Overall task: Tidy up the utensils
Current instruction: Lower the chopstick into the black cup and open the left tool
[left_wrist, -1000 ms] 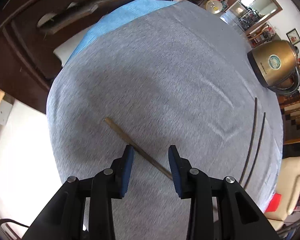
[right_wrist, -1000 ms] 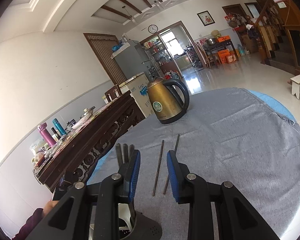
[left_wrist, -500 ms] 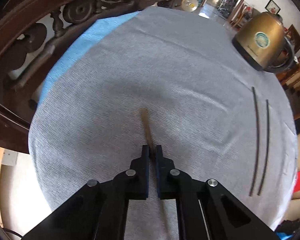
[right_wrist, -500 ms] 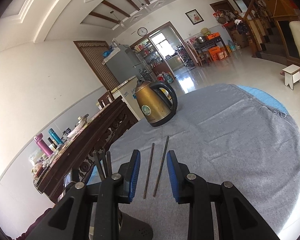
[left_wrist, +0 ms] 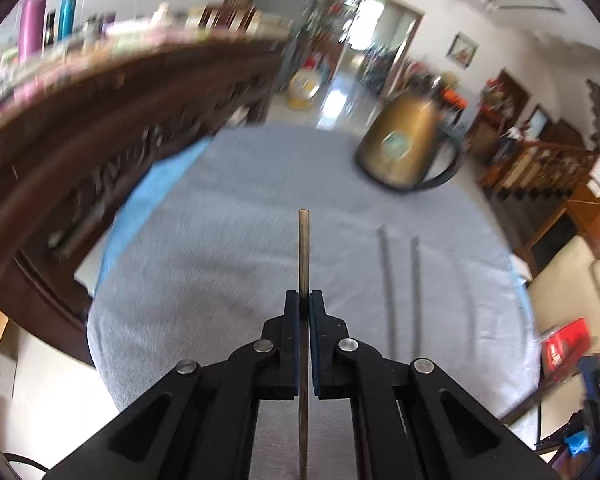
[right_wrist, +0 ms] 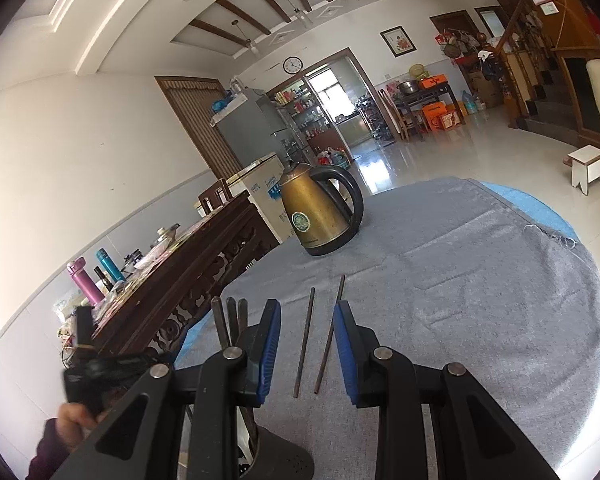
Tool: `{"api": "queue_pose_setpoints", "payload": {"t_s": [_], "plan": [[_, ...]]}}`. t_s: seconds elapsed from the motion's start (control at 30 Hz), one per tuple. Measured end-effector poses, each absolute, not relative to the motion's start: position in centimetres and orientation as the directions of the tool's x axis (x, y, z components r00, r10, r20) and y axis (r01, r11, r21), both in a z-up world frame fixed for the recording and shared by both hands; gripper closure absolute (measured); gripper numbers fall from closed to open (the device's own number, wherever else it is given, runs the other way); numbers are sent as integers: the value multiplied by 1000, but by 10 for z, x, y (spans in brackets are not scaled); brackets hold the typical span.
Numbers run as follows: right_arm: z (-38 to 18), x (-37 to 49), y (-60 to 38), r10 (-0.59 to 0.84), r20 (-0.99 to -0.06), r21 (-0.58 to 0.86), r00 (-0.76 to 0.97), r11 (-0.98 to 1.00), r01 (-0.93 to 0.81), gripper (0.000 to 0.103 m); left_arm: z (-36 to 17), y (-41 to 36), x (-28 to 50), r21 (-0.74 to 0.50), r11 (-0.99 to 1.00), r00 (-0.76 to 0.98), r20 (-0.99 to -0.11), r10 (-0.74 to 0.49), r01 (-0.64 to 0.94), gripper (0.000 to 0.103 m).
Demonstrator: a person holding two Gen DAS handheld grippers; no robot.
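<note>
The left wrist view is motion-blurred: kettle point(left_wrist: 406, 148) and sideboard point(left_wrist: 100, 128) smear. The utensil holder point(right_wrist: 276, 458) is cut off below, behind the right gripper point(right_wrist: 306, 350).

My left hand-held gripper point(left_wrist: 304, 300) is black with blue pads, brown chopstick point(left_wrist: 303, 252). Grey cloth point(right_wrist: 480, 280) on desk, blue edge; gold kettle point(right_wrist: 316, 212), black handle; two dark chopsticks point(right_wrist: 305, 340).

Black fingers point(right_wrist: 346, 344) with blue pads, silver screws; seemingly dark sleeve point(right_wrist: 46, 460).
</note>
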State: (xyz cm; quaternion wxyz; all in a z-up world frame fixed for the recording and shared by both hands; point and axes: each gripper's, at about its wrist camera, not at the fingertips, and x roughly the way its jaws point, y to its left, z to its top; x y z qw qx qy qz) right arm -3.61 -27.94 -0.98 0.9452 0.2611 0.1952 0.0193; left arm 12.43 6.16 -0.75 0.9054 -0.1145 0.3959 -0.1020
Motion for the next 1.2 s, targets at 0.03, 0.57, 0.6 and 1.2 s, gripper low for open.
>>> {"api": "queue_pose_setpoints", "payload": {"t_s": [0.03,0.57,0.6,1.2], "plan": [[-10,-36,-279,139,-360,503,923,862,66,73,3,61,118,-293,950,686,-668,-286,111,99],[-15,-37,-283,141,-362,520,921,851,75,73,104,31,69,-281,902,816,-399,-419,327,100],[-15,-37,-284,141,-362,521,921,850,75,73,103,28,66,-277,900,810,-403,-427,337,100],[-17,-41,-284,150,-358,532,921,844,69,73,89,0,40,-288,856,717,-468,-517,429,102]]}}
